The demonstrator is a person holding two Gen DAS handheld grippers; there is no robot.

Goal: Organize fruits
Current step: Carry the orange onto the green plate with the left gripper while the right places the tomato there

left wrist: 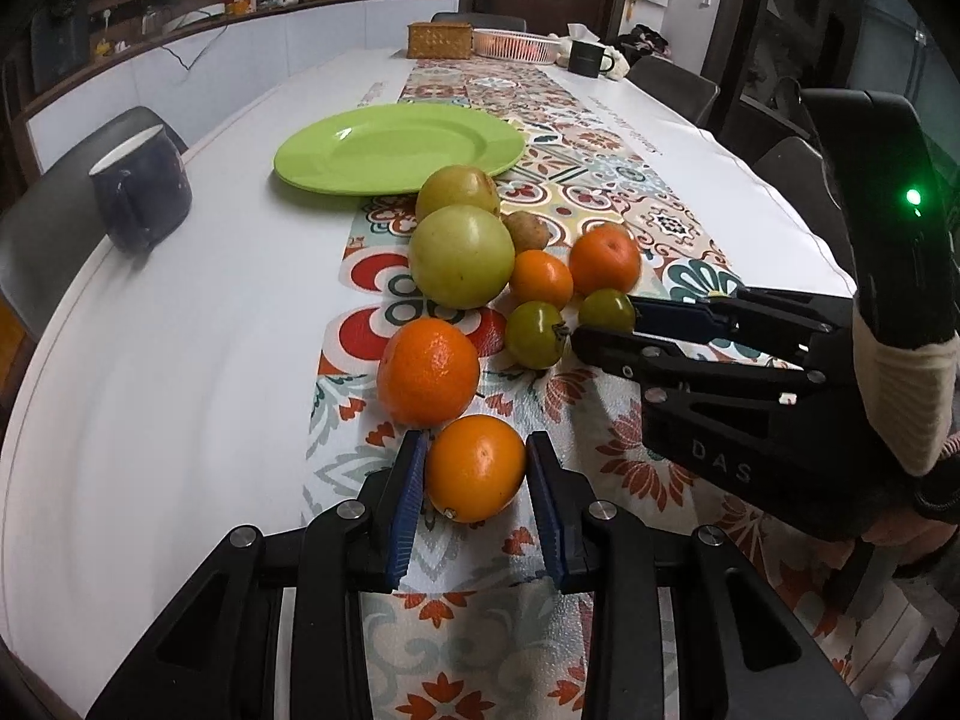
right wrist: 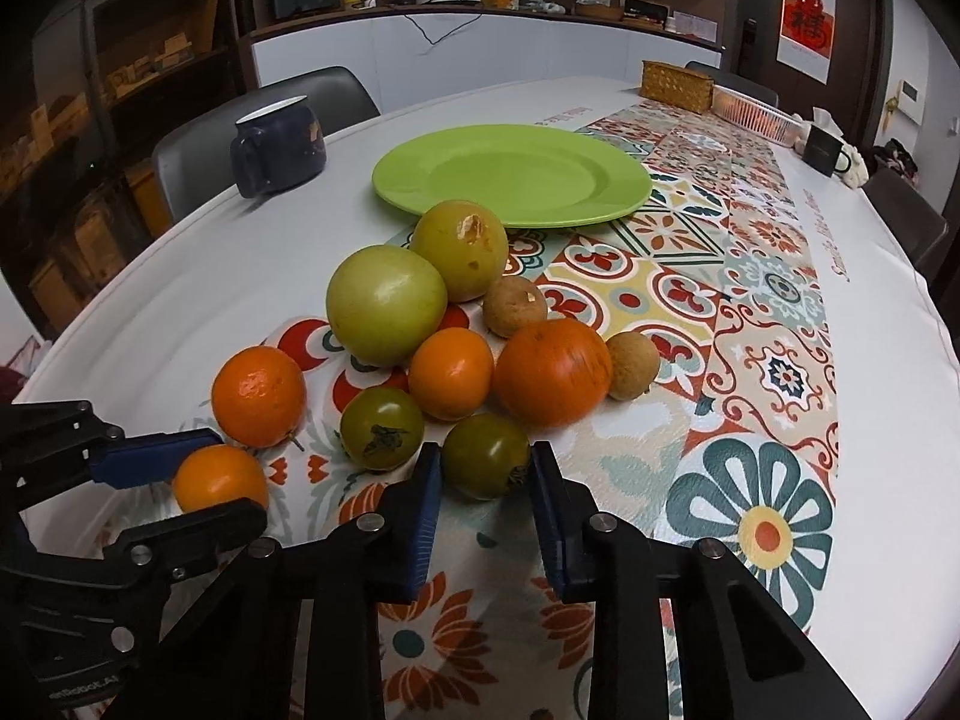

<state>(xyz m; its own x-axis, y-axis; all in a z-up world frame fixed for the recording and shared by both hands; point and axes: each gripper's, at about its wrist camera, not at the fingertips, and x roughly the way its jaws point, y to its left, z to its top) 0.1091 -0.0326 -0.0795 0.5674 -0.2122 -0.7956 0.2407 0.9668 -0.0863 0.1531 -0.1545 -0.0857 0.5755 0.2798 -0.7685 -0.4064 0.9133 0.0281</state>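
Both tongs are clenched on fruit: the left gripper [left wrist: 477, 468] pinches a yellow-orange citrus [left wrist: 475, 468] at the near edge of the pile, and the right gripper [right wrist: 486, 465] grips a dark green tomato [right wrist: 486, 464] on the pile's right side. Each fruit sits on the patterned runner [right wrist: 750, 324]. Beyond the pile, near its far edge, lies a green plate [right wrist: 510, 174] with nothing on it. To the left stands a dark blue mug [right wrist: 279, 144]; its contents are hidden. At the table's far end sit a woven box [left wrist: 440, 39], a pink basket [left wrist: 516, 45] and a black mug [left wrist: 585, 57]; what they contain cannot be told.
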